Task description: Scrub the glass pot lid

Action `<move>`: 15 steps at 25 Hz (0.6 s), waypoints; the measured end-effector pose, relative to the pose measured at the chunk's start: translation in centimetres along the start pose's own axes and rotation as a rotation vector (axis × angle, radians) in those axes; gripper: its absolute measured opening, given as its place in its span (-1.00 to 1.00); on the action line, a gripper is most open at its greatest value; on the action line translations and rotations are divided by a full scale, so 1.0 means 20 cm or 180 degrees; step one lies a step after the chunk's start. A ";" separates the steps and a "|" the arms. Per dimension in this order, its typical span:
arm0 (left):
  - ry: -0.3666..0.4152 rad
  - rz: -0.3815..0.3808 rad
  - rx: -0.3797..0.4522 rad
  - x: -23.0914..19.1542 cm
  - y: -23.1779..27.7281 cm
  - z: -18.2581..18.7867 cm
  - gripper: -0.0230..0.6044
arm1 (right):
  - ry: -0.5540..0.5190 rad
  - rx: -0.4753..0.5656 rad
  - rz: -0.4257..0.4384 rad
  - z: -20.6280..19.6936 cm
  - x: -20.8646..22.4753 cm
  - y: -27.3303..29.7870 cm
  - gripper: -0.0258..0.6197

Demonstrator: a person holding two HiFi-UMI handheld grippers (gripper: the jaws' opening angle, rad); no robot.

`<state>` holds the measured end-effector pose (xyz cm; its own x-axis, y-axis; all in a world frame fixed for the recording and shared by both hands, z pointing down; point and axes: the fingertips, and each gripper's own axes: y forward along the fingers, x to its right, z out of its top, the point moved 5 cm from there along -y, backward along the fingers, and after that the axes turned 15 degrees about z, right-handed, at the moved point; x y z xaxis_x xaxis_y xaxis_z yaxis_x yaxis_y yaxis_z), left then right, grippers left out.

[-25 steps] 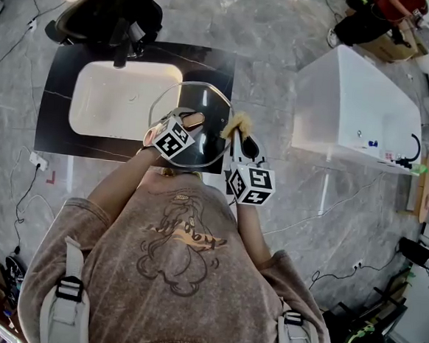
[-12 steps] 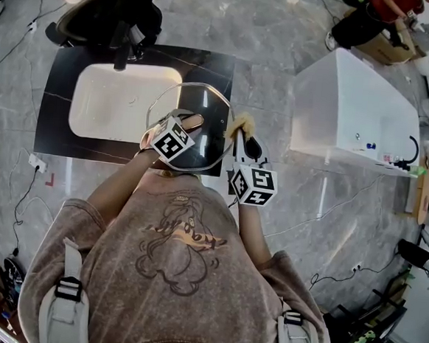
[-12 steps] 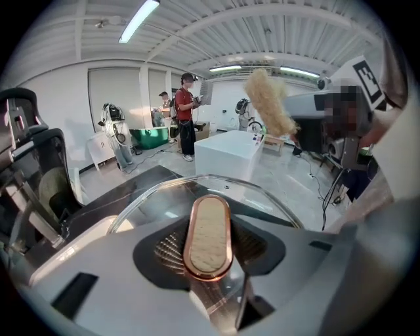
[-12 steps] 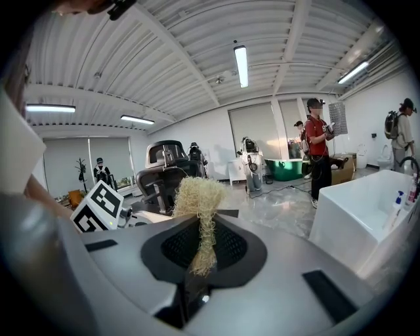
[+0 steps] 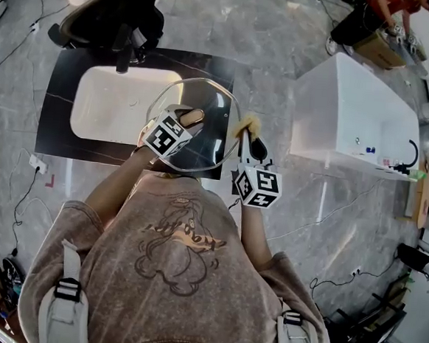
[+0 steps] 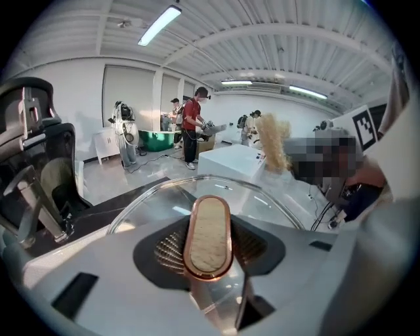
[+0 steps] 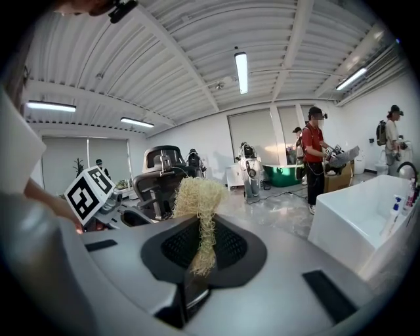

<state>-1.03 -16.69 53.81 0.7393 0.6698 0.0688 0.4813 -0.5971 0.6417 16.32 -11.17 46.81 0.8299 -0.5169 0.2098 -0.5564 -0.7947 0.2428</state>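
The glass pot lid (image 5: 201, 147) hangs over the right end of the black counter, beside the sink. Its oval, copper-rimmed handle (image 6: 209, 236) sits between the jaws of my left gripper (image 6: 210, 252), which is shut on it. The clear dome and its rim (image 6: 262, 197) stretch away beyond the handle. My right gripper (image 7: 199, 256) is shut on a straw-coloured fibre scrubber (image 7: 199, 197). In the head view the scrubber (image 5: 248, 123) is at the lid's right edge, ahead of the right gripper (image 5: 245, 143). I cannot tell whether it touches the glass. The left gripper (image 5: 181, 126) is over the lid's middle.
A white sink basin (image 5: 120, 100) is set into the black counter (image 5: 61, 96). A black office chair (image 5: 112, 15) stands behind it. A white tub (image 5: 356, 112) stands to the right. Cables lie on the marble floor. A person in red (image 7: 315, 157) stands far off.
Both grippers have shifted slightly to the right with the lid and the scrubber. The grips are unchanged.
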 end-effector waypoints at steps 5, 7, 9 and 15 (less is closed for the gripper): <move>-0.0630 -0.0234 0.0123 -0.09 -0.09 0.05 -0.34 | -0.0016 0.0187 -0.0199 0.12 0.11 -0.10 -0.79; -0.0982 -0.0398 0.0220 -0.11 -0.13 0.08 -0.34 | -0.0029 0.0215 -0.0257 0.15 0.14 -0.13 -0.79; -0.1360 -0.0592 0.0342 -0.13 -0.17 0.10 -0.34 | -0.0047 0.0201 -0.0281 0.16 0.16 -0.15 -0.79; -0.2616 -0.1396 0.0714 -0.17 -0.26 0.14 -0.34 | -0.0048 0.0145 -0.0191 0.14 0.12 -0.12 -0.79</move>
<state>-4.67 -17.03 48.15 0.5302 0.3856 -0.7551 0.8097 -0.4946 0.3159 19.73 -11.29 44.11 0.8624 -0.4724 0.1818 -0.5034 -0.8378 0.2111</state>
